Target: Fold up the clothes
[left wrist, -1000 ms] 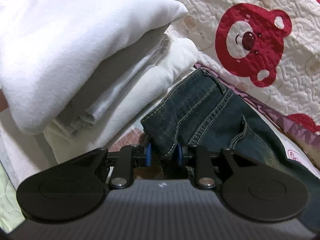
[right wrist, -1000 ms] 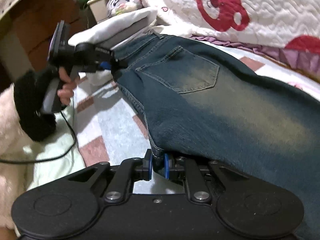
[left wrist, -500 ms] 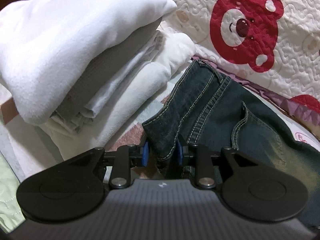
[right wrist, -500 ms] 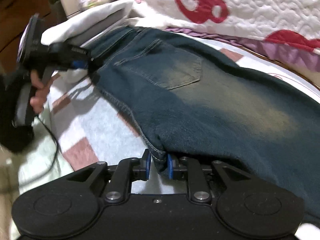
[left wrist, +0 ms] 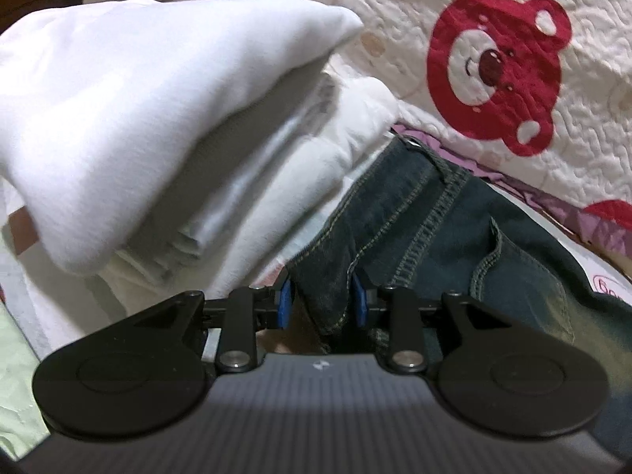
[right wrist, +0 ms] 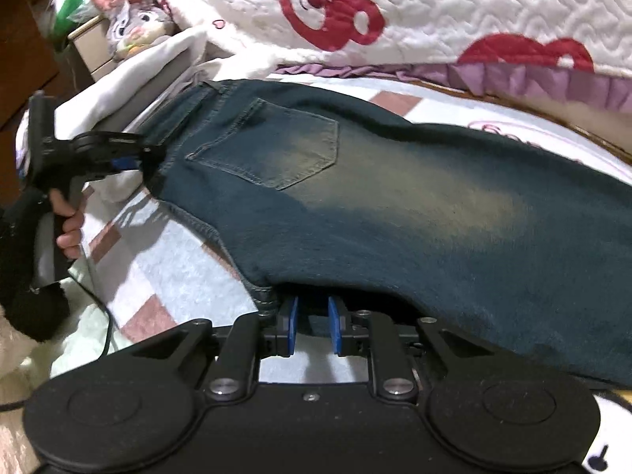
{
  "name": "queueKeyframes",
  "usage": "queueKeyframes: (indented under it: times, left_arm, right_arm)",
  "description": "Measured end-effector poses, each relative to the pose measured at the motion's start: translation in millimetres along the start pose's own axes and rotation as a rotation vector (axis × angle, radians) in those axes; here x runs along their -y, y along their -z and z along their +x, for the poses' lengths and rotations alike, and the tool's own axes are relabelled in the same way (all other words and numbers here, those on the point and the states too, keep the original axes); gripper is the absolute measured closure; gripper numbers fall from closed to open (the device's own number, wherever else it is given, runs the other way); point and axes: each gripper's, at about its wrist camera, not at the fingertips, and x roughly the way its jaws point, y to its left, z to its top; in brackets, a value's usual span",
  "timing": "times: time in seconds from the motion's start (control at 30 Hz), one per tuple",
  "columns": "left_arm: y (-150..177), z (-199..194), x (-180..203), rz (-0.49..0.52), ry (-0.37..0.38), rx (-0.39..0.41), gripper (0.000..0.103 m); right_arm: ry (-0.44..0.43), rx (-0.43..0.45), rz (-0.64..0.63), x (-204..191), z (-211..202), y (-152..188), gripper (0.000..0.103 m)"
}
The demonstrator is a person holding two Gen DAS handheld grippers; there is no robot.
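I am working over a bed covered in a pink-and-white checked sheet. Lying directly on it: dark jeans, a stack of folded white clothes, and a bear-print quilt.

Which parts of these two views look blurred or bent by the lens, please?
Left wrist view: the stack of white folded laundry is smeared by motion blur, while the jeans stitching stays sharp. Right wrist view: mostly sharp, the hand slightly soft; fisheye curves the quilt edges.
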Motion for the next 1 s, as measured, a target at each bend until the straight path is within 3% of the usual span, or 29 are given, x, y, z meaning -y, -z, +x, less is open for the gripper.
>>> queueKeyframes:
  times: [0.23, 0.4, 0.5, 0.57, 0.67, 0.7, 0.77, 0.87, 0.93, 1.0]
  left_arm:
    - [-6.9, -9.5, 13.9, 0.086, -0.044, 0.028, 0.073]
    - [-14.7, -31.7, 6.5, 0.077, 0.022, 0.08, 0.076]
    - [-19.5, -45.9, 1.4, 0.069, 0.066, 0.114, 0.076]
    - [-24.2, -53.3, -0.2, 0.067, 0.158, 0.132, 0.076]
    - [-29.4, -51.8, 13.0, 0.142, 0.291, 0.103, 0.072]
    - [-32.0, -48.0, 22.8, 0.198, 0.321, 0.062, 0.07]
    - [-36.4, -38.8, 50.9, 0.374, 0.299, -0.012, 0.068]
    - [-48.9, -20.2, 85.2, 0.56, 0.286, -0.037, 0.057]
    - [-66.8, 7.5, 97.7, 0.55, 0.34, -0.108, 0.057]
    - [-70.6, 23.5, 102.7, 0.544, 0.325, -0.131, 0.057]
  right_arm:
    - [-0.083, -0.005, -0.022, -0.8, -2.2, 20.1, 0.078]
    - [-0.053, 0.004, -0.018, 7.4, -13.0, 55.5, 0.08]
    - [-0.032, 0.074, -0.024, 10.9, -24.3, 35.4, 0.079]
    - [-0.025, 0.139, -0.049, 11.7, -33.2, 12.1, 0.078]
    - [-0.017, 0.207, -0.091, 15.9, -38.7, -23.7, 0.075]
    - [-0.011, 0.21, -0.108, 18.9, -36.4, -35.4, 0.072]
    - [0.015, 0.171, -0.155, 26.7, -22.6, -53.8, 0.064]
    - [0.054, 0.126, -0.143, 50.1, -0.2, -69.2, 0.059]
    - [0.08, 0.096, -0.131, 66.3, 14.8, -78.9, 0.058]
    - [0.106, 0.067, -0.12, 82.4, 29.7, -88.6, 0.058]
